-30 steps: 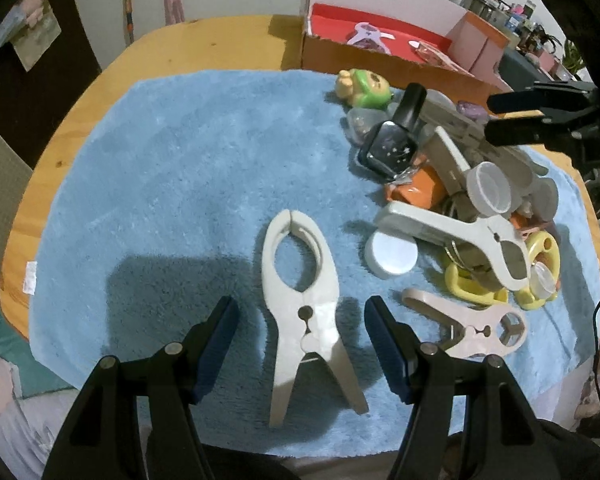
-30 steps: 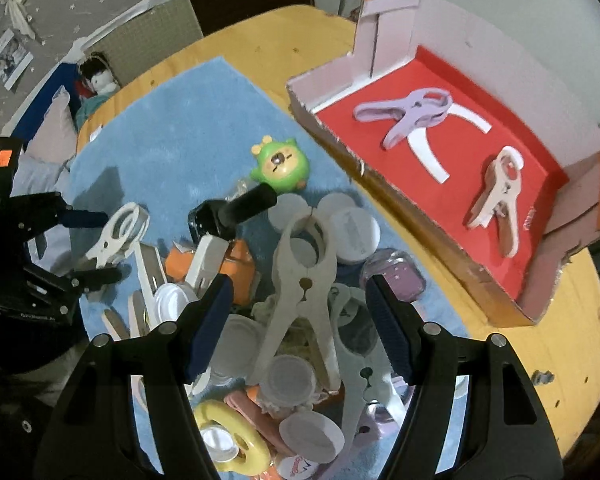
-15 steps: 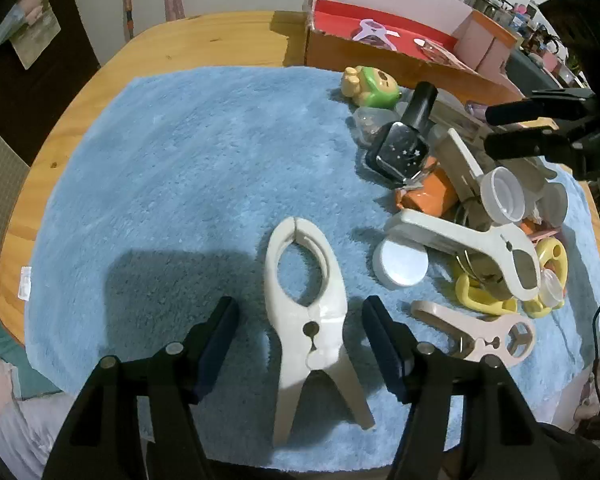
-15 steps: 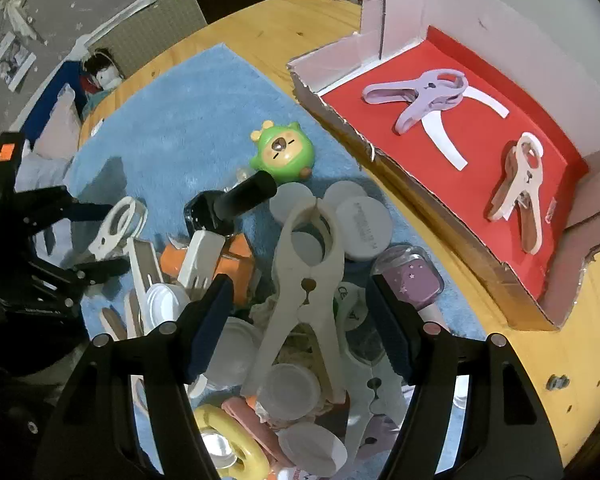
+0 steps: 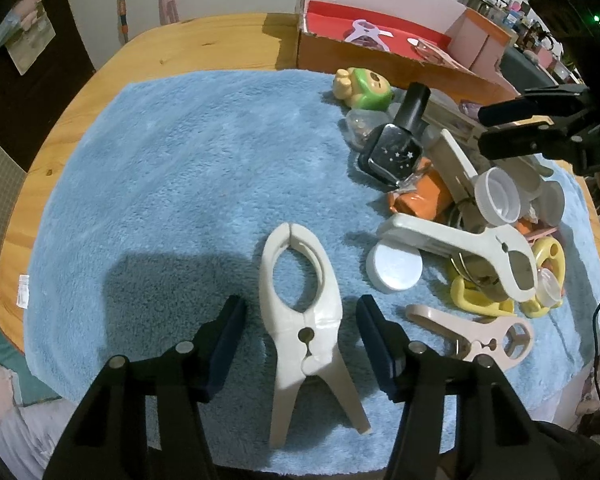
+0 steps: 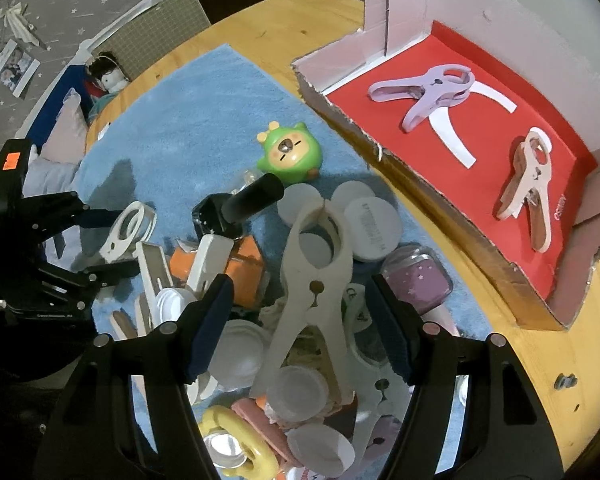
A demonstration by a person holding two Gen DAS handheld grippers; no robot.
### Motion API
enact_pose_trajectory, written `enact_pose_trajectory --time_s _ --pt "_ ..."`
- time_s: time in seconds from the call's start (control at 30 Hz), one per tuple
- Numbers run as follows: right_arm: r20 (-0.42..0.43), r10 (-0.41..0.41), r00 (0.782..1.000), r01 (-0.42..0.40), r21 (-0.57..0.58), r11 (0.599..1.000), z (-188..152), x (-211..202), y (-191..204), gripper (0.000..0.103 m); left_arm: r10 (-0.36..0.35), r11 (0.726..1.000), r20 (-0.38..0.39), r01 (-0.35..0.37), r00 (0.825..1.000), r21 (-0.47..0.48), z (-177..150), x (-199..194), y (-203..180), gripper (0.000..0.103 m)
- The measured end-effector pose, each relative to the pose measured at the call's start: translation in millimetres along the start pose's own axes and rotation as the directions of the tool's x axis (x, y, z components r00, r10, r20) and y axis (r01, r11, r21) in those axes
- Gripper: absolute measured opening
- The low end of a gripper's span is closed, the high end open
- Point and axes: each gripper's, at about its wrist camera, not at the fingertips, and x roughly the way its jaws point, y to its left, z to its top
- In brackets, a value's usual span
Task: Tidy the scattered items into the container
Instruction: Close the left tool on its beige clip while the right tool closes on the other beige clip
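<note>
Blue fleece towel (image 5: 187, 184) covered most of the wooden table (image 5: 219, 44). Nearest, the left gripper (image 5: 300, 336) straddled a cream clip (image 5: 300, 308) lying alone on the towel, its jaws closing but not yet touching it. The right gripper (image 6: 300, 320) hung with jaws apart around a second cream clip (image 6: 320, 272) atop the pile. Farther back, the red-lined box (image 6: 480, 152) held a lilac clip (image 6: 432, 88) and a pale pink clip (image 6: 528, 184).
</note>
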Motion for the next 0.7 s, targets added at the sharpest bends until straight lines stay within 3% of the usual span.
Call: enact_pose_trajectory --time_s 0.33,0.57,0.7 --pt "-0.016 -0.010 1.000 0.010 0.006 1.000 3.8 3.8 4.5 0.067 0.014 0.999 0.010 -0.014 1.000 0.037 1.0 1.8 -5.9 0.060" --pt "-0.025 -0.012 1.000 0.011 -0.037 0.999 3.8 6.9 13.9 0.064 -0.001 1.000 0.014 0.001 1.000 0.028 -2.0 -1.5 2.6 0.050" --pt "-0.033 -0.005 0.999 0.003 -0.043 0.999 0.0 5.6 14.4 0.064 -0.012 1.000 0.011 0.012 1.000 0.026 -2.3 -2.2 6.8 0.049"
